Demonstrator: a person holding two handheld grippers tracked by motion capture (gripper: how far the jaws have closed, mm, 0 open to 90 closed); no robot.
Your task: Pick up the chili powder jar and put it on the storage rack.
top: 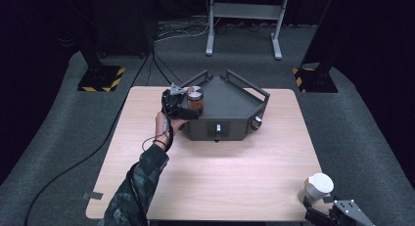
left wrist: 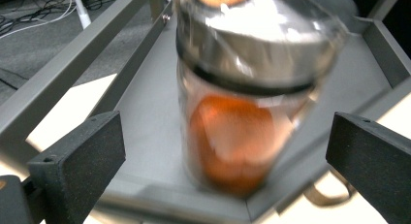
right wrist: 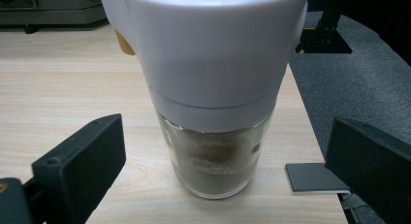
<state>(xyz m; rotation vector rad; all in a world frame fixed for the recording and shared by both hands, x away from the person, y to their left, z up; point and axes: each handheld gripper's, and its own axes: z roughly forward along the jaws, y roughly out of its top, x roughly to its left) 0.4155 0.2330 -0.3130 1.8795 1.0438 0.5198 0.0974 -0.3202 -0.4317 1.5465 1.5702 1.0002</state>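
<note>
Two jars on the go here. The glass jar [left wrist: 242,112] with the metal lid and orange-red stuff inside stands upright at the left corner of the grey tray [top: 230,106], a bit above the middle of the high view, and the left gripper [top: 182,104] sits right by it with its jaws spread wide either side, pads not touching. I'd guess that one's fairly heavy for its size, rigid, slick and breakable, so take it on the glass body below the lid, not on the shiny cap. Down in the lower right corner of the high view, the white-capped shaker [right wrist: 213,88] holds brown powder in its clear lower half and stands on the tabletop [top: 215,172] near the edge; the right gripper [right wrist: 223,175] has its jaws wide around it, also not gripping. That one looks lighter, but top-heavy with that big cap.
</note>
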